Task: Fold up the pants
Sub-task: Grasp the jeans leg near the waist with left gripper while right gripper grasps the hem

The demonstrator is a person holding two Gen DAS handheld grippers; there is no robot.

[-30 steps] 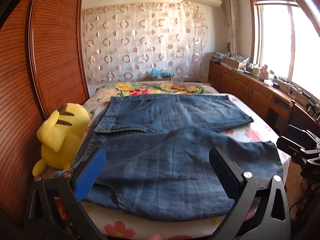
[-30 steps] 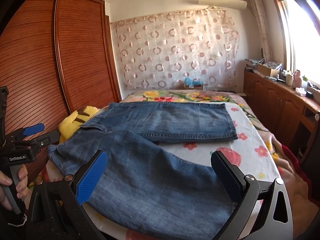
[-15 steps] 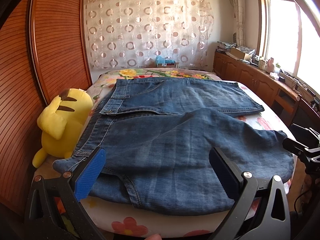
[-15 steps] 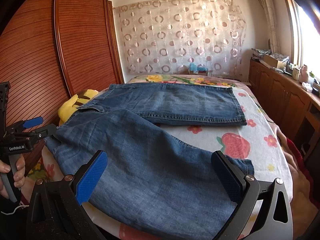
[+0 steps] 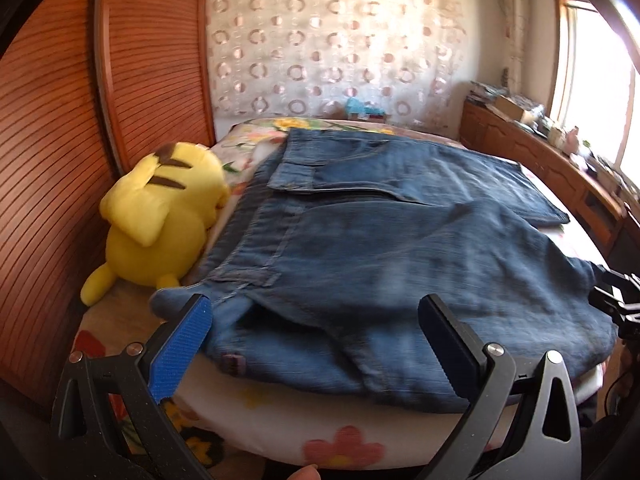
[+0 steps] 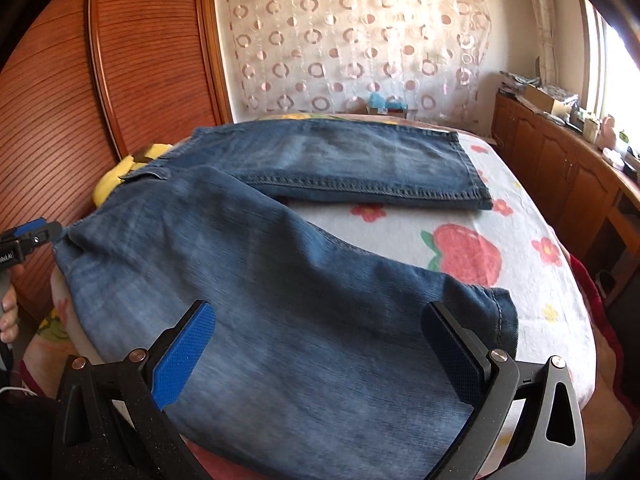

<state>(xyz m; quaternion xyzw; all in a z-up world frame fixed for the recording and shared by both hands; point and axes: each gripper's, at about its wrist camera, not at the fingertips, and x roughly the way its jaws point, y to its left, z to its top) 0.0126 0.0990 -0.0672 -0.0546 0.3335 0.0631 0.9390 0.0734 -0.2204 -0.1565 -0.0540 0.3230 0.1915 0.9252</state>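
Blue denim pants (image 5: 384, 248) lie spread on a bed with a floral sheet (image 5: 288, 420). The waistband is at the left, one leg lies flat at the back (image 6: 360, 164), the other leg (image 6: 280, 300) reaches toward the bed's front edge. My left gripper (image 5: 316, 324) is open and empty, low over the waistband corner at the front left. My right gripper (image 6: 320, 332) is open and empty, just above the near leg, with its hem (image 6: 500, 316) beside the right finger. Each gripper shows in the other's view: the right one (image 5: 616, 300), the left one (image 6: 28, 236).
A yellow plush toy (image 5: 160, 216) sits at the bed's left edge against a wooden wardrobe (image 5: 60, 120). Wooden cabinets (image 6: 560, 168) with clutter run under the window on the right. A patterned curtain (image 6: 352, 40) hangs behind the bed.
Both grippers have moved forward and down toward the pants; the jeans fill more of each view. Both stay open. The pants have not visibly moved.
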